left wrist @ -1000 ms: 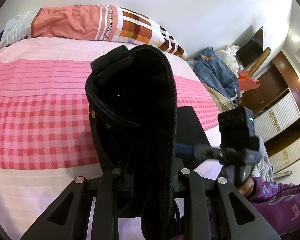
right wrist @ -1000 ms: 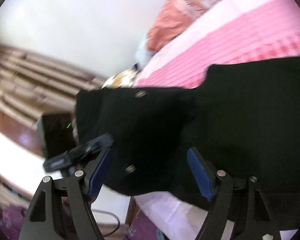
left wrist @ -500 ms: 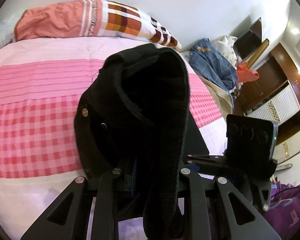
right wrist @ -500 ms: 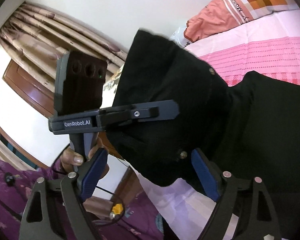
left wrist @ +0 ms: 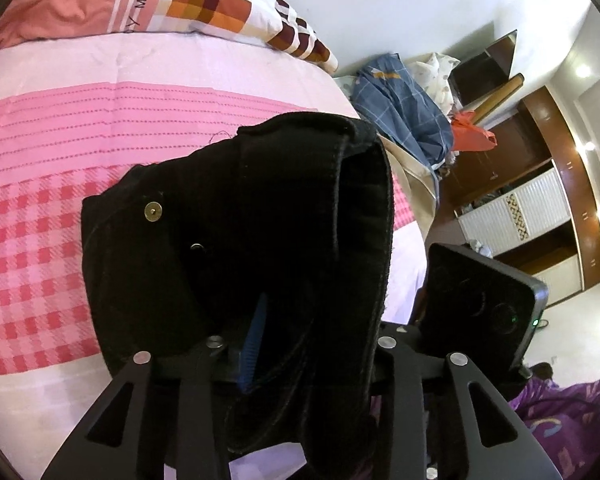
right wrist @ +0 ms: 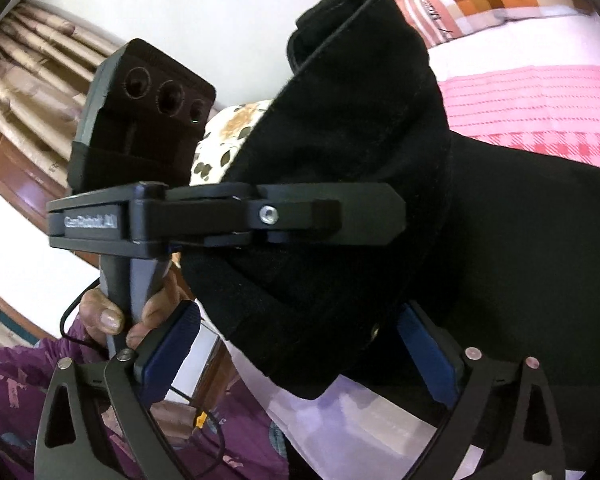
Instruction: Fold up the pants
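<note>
The black pants [left wrist: 235,240] hang bunched above a pink checked bed [left wrist: 31,240]. My left gripper [left wrist: 300,344] is shut on the folded waistband, which rises in front of its camera; one blue pad [left wrist: 253,340] shows beside the cloth. In the right wrist view the left gripper [right wrist: 364,216] clamps the black cloth [right wrist: 360,120] from the left. My right gripper [right wrist: 300,344] is open, its blue pads [right wrist: 167,352] on either side of the hanging waistband corner [right wrist: 300,344], not pressing it. The rest of the pants [right wrist: 540,260] spreads to the right.
An orange patchwork pillow [left wrist: 203,0] lies at the head of the bed. Blue checked clothes [left wrist: 400,104] are heaped off the bed's far right, with wooden wardrobes [left wrist: 540,200] beyond. Curtains [right wrist: 31,72] and a flowered pillow [right wrist: 227,136] are at the left.
The two grippers have come closer together. The left gripper with the waistband now fills the right wrist view, and the cloth corner sits between the open right fingers.
</note>
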`<state>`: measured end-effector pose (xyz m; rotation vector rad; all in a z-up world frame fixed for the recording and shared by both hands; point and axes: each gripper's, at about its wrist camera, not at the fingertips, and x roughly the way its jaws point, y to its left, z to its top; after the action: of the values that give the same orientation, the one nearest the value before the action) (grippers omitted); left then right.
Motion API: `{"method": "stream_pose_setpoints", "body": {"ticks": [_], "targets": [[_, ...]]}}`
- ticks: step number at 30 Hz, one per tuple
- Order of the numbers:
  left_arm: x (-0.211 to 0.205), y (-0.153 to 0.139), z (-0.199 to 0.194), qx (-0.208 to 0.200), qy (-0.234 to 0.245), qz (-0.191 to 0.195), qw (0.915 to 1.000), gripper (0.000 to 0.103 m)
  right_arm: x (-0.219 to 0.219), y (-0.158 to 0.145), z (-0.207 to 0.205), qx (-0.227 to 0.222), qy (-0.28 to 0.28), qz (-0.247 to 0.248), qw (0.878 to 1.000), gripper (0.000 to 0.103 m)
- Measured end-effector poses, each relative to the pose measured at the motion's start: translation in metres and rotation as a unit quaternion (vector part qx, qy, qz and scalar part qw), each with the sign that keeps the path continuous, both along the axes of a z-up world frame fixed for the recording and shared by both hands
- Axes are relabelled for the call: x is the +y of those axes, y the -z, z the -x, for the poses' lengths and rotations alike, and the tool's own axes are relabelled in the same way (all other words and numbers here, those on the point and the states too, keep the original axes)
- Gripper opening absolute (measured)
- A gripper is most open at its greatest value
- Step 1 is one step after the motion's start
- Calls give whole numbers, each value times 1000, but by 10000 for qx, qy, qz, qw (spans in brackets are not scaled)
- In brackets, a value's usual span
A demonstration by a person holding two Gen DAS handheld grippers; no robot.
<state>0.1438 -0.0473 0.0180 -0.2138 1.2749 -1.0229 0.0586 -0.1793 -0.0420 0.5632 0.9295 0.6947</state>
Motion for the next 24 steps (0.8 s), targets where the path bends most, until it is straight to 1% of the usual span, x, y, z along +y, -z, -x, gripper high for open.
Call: {"method": "stream_pose_setpoints", "body": {"ticks": [3, 5, 6, 7, 8, 10, 12, 14, 16, 18, 20, 21, 22, 23, 24], "targets": [[0, -4, -2, 68, -14, 124, 9999, 45, -6, 4, -2, 93, 105, -54, 9999, 98], [4, -11, -7, 141, -54, 482, 9987, 56, -10, 6, -3, 162, 166, -115, 9997, 98], [6, -16, -9, 164, -56, 649, 9977, 58, -11, 10, -4, 267, 179, -102, 9994, 102], [7, -21, -11, 85, -103, 661, 9977, 59, -12, 17, -5, 480, 240, -47, 9985, 102], [7, -25, -12, -5, -149, 663, 9977, 59, -15, 24, -6, 612, 306, -84, 9976, 102], [9, -35, -15, -139, -199, 752, 9969, 60, -26, 36, -6, 801, 468, -346, 9951, 102], [12, -39, -17, -218, -292, 719, 9967, 60, -36, 40, -7, 907, 605, -541, 9926, 102], [18, -40, -17, -305, -377, 657, 9967, 60, -44, 39, -7, 890, 705, -634, 9915, 102], [28, -36, -17, -265, -479, 622, 9966, 60, -51, 38, -7, 889, 771, -700, 9906, 102], [37, -29, -18, -201, -623, 557, 9963, 60, -59, 40, -5, 907, 822, -898, 9884, 102], [49, -21, -18, -82, -768, 546, 9955, 61, -62, 37, -6, 893, 887, -1005, 9869, 100], [55, -16, -18, -44, -871, 493, 9950, 61, -64, 38, -5, 890, 921, -989, 9868, 94], [62, -11, -18, -27, -961, 419, 9945, 61, -66, 37, -5, 884, 949, -870, 9877, 81], [65, -7, -16, -10, -1006, 384, 9942, 61, -65, 34, -6, 881, 973, -694, 9889, 72], [69, -1, -15, 41, -1060, 348, 9938, 61, -66, 33, -7, 913, 997, -433, 9899, 52]]}}
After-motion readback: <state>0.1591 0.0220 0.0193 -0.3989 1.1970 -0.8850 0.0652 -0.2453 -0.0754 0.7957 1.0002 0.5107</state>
